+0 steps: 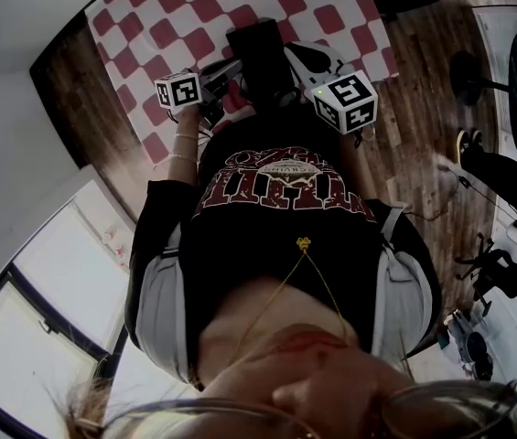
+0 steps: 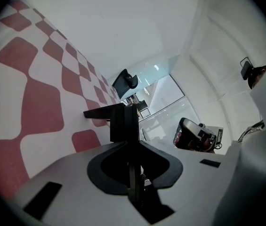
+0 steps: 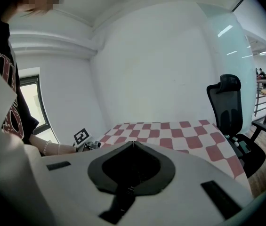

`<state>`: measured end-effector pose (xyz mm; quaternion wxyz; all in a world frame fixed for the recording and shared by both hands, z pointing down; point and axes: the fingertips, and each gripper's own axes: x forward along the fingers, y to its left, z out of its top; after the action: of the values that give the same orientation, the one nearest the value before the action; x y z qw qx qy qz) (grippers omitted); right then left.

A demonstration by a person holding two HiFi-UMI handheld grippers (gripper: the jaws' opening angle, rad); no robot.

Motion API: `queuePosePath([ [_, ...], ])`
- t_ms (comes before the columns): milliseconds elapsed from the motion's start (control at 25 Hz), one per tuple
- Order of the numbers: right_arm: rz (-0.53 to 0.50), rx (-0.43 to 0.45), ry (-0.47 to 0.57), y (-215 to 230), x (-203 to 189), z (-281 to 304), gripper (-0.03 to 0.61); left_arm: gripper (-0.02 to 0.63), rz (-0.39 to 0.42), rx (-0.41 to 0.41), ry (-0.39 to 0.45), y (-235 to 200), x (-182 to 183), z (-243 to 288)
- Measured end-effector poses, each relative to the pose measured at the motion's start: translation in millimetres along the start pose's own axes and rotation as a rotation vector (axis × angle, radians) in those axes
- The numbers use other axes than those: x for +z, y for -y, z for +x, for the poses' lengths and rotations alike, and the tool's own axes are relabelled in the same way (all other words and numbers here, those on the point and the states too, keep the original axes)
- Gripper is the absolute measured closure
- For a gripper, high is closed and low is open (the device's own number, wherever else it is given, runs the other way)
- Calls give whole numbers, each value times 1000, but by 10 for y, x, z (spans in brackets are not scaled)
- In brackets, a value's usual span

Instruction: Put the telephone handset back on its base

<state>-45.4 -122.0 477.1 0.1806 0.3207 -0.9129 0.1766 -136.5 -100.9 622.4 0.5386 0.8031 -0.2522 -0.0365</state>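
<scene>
In the left gripper view a black, block-shaped thing (image 2: 123, 121) with a flat bar jutting to its left stands at the tip of my left gripper (image 2: 124, 126), whose jaws are shut on it. It looks like the telephone handset, though most of it is hidden. From the head view a large black shape (image 1: 258, 53) hangs between the two marker cubes, over the red-and-white checked table (image 1: 176, 16). My left gripper (image 1: 226, 85) is rolled on its side. The right gripper (image 3: 133, 143) is held above the table, jaws together and empty. No telephone base shows in any view.
The checked tablecloth (image 3: 170, 131) runs to a white wall. A black office chair (image 3: 229, 107) stands at the table's far right end. A dark device with red parts (image 2: 194, 134) shows to the right of the left jaws. Wooden floor (image 1: 423, 80) lies right of the table.
</scene>
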Motion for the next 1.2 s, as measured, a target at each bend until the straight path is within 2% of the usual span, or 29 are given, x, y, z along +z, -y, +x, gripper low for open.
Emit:
queuePosePath([
  [240, 7, -2, 5, -10, -12, -20, 558, 540, 3, 14, 50, 1, 106, 1],
  [720, 27, -8, 12, 0, -45, -49, 558, 538, 6, 51, 36, -15, 101, 6],
  [800, 27, -5, 11, -19, -51, -44, 558, 530, -4, 61, 38, -36, 100, -1],
  [920, 27, -2, 11, -39, -57, -43, 558, 481, -19, 93, 40, -86, 95, -19],
  [1080, 28, -4, 9, -34, -76, -71, 558, 483, 35, 144, 23, -64, 107, -23],
  [1200, 31, -7, 6, -21, -100, -86, 558, 484, 47, 161, 12, -48, 104, -45],
])
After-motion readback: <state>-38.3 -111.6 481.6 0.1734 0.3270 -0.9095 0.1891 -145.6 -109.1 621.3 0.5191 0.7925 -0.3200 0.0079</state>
